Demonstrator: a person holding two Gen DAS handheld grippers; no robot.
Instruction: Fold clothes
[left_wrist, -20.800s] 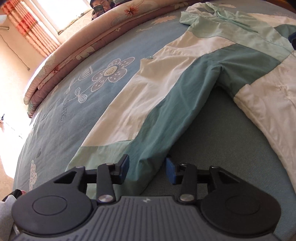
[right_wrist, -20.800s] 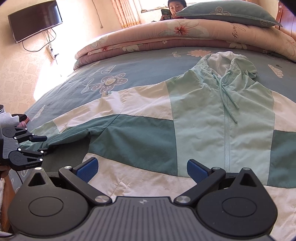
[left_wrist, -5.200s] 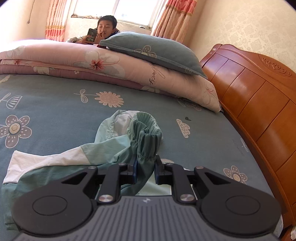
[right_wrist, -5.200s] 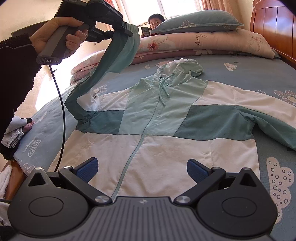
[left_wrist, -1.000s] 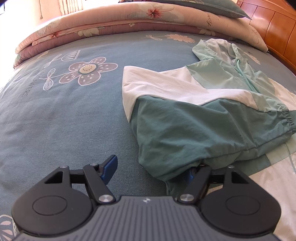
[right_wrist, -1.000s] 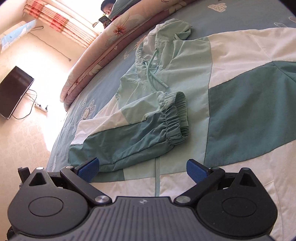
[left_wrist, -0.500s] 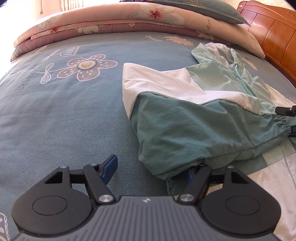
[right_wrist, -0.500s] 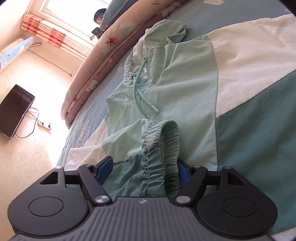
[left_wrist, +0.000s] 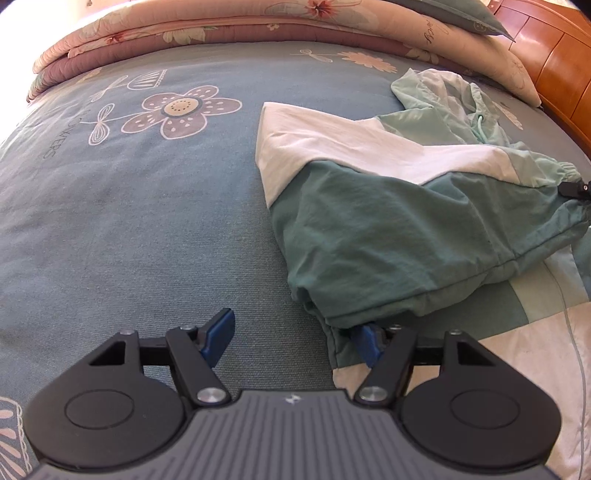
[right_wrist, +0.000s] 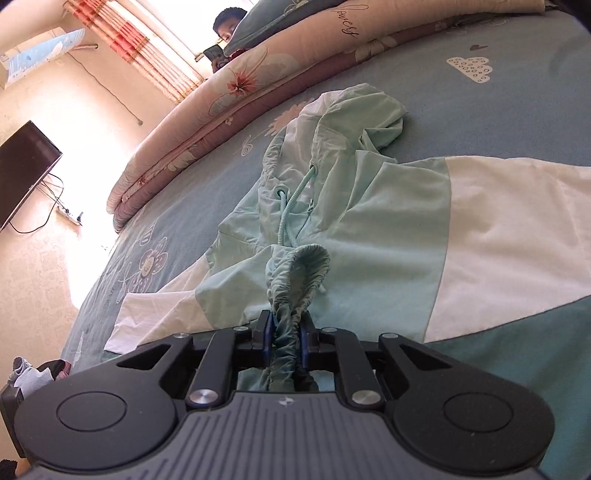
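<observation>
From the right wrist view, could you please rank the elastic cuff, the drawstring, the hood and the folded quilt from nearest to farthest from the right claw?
1. Cuff: bunched between the closing right claw pads.
2. Drawstring: just beyond the cuff, centre.
3. Hood: further up, slightly right.
4. Quilt: along the bed's far edge.

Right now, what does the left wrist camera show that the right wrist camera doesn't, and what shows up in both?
Left wrist only: the left gripper, fingers apart and closing, one blue pad tucked under the folded sleeve's edge, and the wooden headboard.

Right wrist only: the right gripper closing on the elastic cuff, the hood drawstring, a wall TV, curtains, and a person behind the pillow.

Both: the jacket, blue flowered bedsheet, and rolled pink quilt.
</observation>
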